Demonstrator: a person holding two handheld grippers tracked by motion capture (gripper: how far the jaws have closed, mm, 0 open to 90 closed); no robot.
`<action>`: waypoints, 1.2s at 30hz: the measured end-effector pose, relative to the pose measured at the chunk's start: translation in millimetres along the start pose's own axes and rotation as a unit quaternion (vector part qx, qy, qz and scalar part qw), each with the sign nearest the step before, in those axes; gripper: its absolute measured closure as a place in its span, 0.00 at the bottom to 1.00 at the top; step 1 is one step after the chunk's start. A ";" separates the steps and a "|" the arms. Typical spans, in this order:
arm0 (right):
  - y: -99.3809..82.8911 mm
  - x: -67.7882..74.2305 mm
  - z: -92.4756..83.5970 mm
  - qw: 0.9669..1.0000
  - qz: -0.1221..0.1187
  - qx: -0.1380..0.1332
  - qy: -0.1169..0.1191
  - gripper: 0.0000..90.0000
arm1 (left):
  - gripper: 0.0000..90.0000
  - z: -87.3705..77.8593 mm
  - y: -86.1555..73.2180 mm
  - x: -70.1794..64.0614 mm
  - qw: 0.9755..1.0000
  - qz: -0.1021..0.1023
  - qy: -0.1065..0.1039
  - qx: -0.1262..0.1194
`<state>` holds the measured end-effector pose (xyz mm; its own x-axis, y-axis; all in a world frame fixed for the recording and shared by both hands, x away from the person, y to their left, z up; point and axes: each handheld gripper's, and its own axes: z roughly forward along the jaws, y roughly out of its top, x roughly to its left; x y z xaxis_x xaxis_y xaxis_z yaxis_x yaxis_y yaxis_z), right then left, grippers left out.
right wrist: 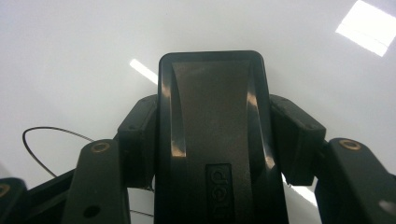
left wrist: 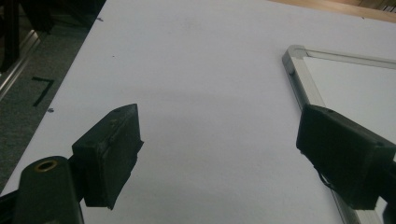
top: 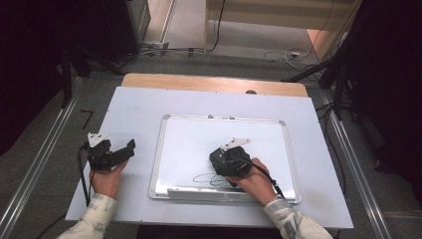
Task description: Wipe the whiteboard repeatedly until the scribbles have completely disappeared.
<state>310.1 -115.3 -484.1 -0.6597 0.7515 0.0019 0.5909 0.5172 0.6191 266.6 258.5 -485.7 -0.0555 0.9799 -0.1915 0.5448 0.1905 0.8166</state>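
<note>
A whiteboard [top: 199, 139] with a silver frame lies flat on the pale table top [top: 134, 104]. A thin black scribble [top: 203, 178] loops near its front edge. My right gripper [top: 226, 162] is over the board's front middle, just behind the scribble, shut on a black board eraser [right wrist: 212, 116]. In the right gripper view the eraser stands between the two pads [right wrist: 137, 135] above the glossy board, with the scribble [right wrist: 51, 129] at the left. My left gripper [top: 130, 148] rests on the table left of the board, open with nothing between its jaws [left wrist: 219, 135].
The board's near-left frame corner [left wrist: 299, 79] lies close to the left gripper's right jaw. A wooden strip [top: 214, 83] runs along the table's far edge. Metal rails [top: 45, 159] and cables [top: 278, 55] are on the floor around the table.
</note>
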 end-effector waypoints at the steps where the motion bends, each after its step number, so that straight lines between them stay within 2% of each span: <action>1: 0.1 0.8 0.1 1.000 0.001 0.001 0.000 0.43 | 0.16 0.0 0.0 0.0 1.000 0.000 0.000 0.000; 20: 3.9 12.8 4.7 1.000 -0.024 -0.004 0.014 0.43 | 0.16 1.2 -0.1 -0.9 1.000 -0.001 0.000 0.000; 36: 11.4 28.3 10.9 0.999 -0.040 -0.003 0.023 0.43 | 0.16 1.7 -0.1 -1.1 1.000 0.000 0.000 0.001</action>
<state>303.2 -83.6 -485.6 -0.7261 0.6875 -0.0116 0.5326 0.5731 0.6228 268.0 257.3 -486.5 -0.0552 0.9800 -0.1913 0.5469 0.1899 0.8154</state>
